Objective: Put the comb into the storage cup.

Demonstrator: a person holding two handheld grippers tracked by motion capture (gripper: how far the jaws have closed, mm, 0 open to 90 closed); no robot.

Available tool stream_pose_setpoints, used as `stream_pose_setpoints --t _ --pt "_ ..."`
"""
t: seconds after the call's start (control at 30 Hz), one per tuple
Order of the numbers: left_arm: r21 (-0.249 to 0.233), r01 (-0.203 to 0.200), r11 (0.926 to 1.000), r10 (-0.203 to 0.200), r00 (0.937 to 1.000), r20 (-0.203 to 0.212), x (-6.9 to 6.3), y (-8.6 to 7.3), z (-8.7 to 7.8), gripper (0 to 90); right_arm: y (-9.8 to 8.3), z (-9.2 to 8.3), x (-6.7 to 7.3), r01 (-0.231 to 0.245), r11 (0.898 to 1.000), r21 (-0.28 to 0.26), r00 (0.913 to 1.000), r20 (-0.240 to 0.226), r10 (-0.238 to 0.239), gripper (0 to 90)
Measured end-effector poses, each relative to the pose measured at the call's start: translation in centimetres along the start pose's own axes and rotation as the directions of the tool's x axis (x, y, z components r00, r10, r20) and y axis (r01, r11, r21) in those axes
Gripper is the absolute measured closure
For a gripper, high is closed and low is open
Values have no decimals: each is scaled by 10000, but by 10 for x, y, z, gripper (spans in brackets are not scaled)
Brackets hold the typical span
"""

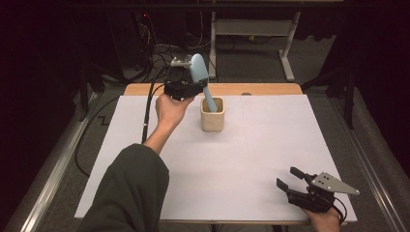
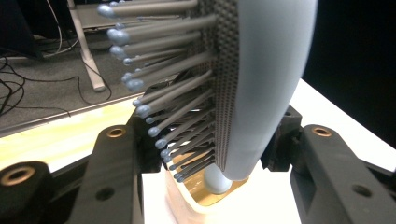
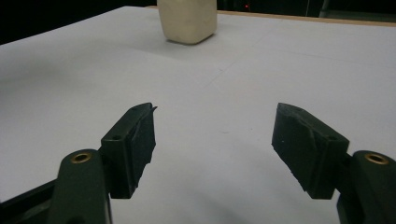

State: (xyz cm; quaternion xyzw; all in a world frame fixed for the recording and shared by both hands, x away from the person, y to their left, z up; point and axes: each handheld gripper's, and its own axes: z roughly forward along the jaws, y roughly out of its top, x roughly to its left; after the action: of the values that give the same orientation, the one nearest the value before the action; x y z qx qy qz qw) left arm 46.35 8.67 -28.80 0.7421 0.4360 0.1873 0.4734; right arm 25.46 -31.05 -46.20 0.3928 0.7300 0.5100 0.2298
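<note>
The left hand-held gripper clenches the pale blue hairbrush by its head, handle down in the cream cup, while the right hand-held gripper rests released near right on the table.

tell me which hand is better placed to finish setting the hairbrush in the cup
Left. The left gripper is already shut on the light blue hairbrush, whose handle sits in the beige cup. The right gripper rests open at the table's near right corner, far from the cup.

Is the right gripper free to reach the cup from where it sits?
Probably yes: the right gripper is open and empty, with bare white table between it and the cup, though the left gripper holds the hairbrush there.
</note>
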Motion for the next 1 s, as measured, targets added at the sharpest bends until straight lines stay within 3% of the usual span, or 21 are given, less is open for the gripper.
stream_pose_setpoints --t 0.5,1.0 --pt "373 69 9993 -63 9999 -157 2 -4 10 521 0 -1 0 37 10000 -46 10000 -35 -38 309" --pt "531 228 9983 -227 9997 -28 1 -7 19 520 0 0 1 36 10000 -42 10000 -60 -37 310"
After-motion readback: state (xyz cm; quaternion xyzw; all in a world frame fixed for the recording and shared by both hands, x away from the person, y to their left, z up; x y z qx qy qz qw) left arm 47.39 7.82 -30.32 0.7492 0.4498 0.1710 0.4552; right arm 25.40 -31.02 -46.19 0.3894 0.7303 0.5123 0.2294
